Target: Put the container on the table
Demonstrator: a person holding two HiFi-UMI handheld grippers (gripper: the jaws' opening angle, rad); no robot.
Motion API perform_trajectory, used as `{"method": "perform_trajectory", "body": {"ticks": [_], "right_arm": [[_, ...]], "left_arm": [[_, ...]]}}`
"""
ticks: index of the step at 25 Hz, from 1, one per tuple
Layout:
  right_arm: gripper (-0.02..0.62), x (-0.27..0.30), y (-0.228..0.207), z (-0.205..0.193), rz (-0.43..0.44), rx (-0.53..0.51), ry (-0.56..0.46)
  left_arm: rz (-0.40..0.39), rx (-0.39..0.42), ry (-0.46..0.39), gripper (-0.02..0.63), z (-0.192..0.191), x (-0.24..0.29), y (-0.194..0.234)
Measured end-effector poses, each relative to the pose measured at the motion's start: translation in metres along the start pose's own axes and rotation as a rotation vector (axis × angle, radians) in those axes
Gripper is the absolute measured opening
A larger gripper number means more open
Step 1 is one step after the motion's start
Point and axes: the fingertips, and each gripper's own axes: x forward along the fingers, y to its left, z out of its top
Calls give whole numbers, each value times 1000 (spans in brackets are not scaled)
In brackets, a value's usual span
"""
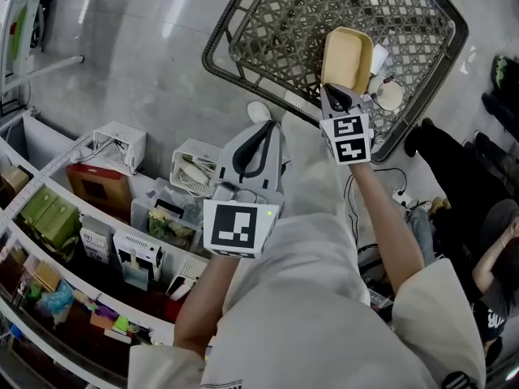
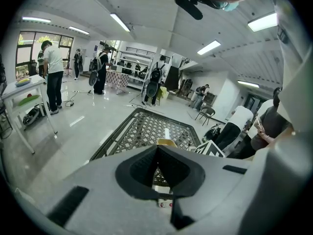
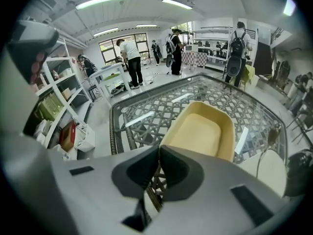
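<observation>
A shallow yellow container (image 1: 347,57) lies over the near part of the glass-topped wicker table (image 1: 268,23). My right gripper (image 1: 336,97) is shut on its near rim. In the right gripper view the container (image 3: 201,131) stretches away from the closed jaws of my right gripper (image 3: 158,152) above the lattice table (image 3: 142,112); whether it touches the glass I cannot tell. My left gripper (image 1: 261,130) hangs lower and left, off the table's near edge, shut with nothing in it. In the left gripper view my left gripper (image 2: 157,150) points at the table (image 2: 132,131) and the container (image 2: 166,142).
A white round dish (image 1: 389,96) sits on the table right of the container. Shelves with boxes and packets (image 1: 73,241) curve along the left. A white basket (image 1: 193,167) stands on the floor. A seated person (image 1: 496,282) is at the right, with cables (image 1: 397,191) nearby.
</observation>
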Motion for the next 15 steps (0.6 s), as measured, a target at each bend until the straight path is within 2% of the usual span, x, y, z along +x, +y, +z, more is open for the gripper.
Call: {"method": "perform_trajectory", "body": {"ticks": [10,15], "right_arm": [[32,8,5,-9,21,15,48],[60,10,5,-12,25,20,50]], "left_arm": [[25,-38,-7,23,4,-8,2],[28,-43,-8,23,5,-6,4]]}}
